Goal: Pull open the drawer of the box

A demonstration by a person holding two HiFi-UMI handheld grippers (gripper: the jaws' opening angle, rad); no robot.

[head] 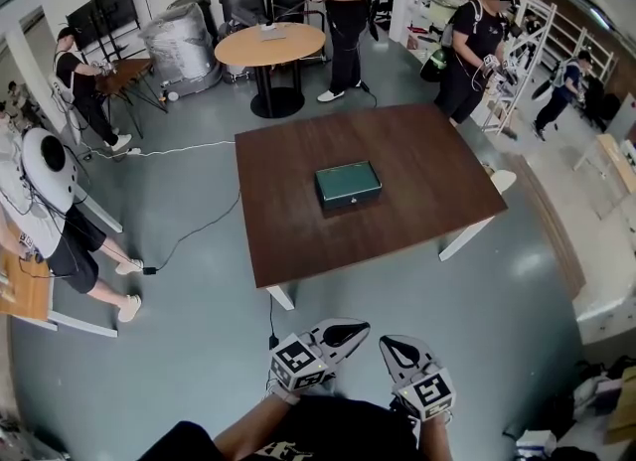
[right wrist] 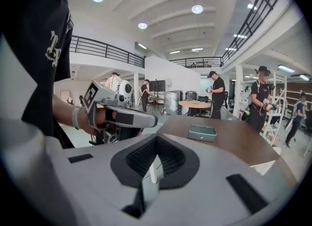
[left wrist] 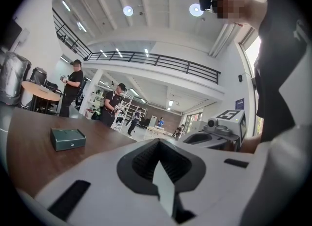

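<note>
Centrally on table [head: 417, 151], box [head: 348, 186]; left gripper [head: 356, 329], right gripper [head: 390, 343] both closed, well short.

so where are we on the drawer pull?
Done: nothing. The green box sits mid-table with its front flush, so the drawer looks shut. In hand: nothing. The left gripper and right gripper are held by the person's body, short of the table edge, jaws together and empty. Left: the whole job, which is to reach the box, take the small knob on its front and pull.
</note>
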